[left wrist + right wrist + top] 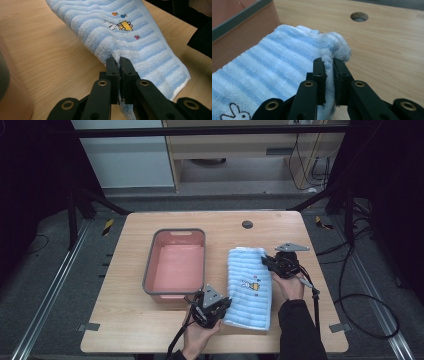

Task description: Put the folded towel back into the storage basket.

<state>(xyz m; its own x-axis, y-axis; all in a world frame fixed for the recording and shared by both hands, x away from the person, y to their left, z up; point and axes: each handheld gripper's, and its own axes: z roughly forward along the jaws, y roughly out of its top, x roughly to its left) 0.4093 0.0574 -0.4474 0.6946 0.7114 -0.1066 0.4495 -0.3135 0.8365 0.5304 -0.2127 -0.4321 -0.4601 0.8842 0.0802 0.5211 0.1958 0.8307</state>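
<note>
Between the jaws of the left gripper (119, 65) sits a fold of the towel (130, 47), pinched at its near edge; the two black jaws stand almost together with blue-and-white terry bunched between them. At the far end, the right gripper (328, 65) nips the towel (274, 72) the same way, its jaws pressed on a puckered corner where the white hem curls over. From above, the left gripper (212, 307) holds the towel's (248, 287) near left corner and the right gripper (280, 265) its far right corner, each held in a hand coming in from the bottom edge; the right arm wears a dark sleeve. Striped pale blue and white, the towel lies lengthwise on the table (150, 330), right of centre, with a small embroidered motif (250, 285) near its middle; in the left gripper view the motif (120, 25) shows a white rabbit beside a yellow shape with tiny coloured dots. Just left of the towel stands a pink bin (175, 262) with a grey rim, its wall visible at the upper left of the right gripper view. A round hole (247, 224) marks the table's far side.
</note>
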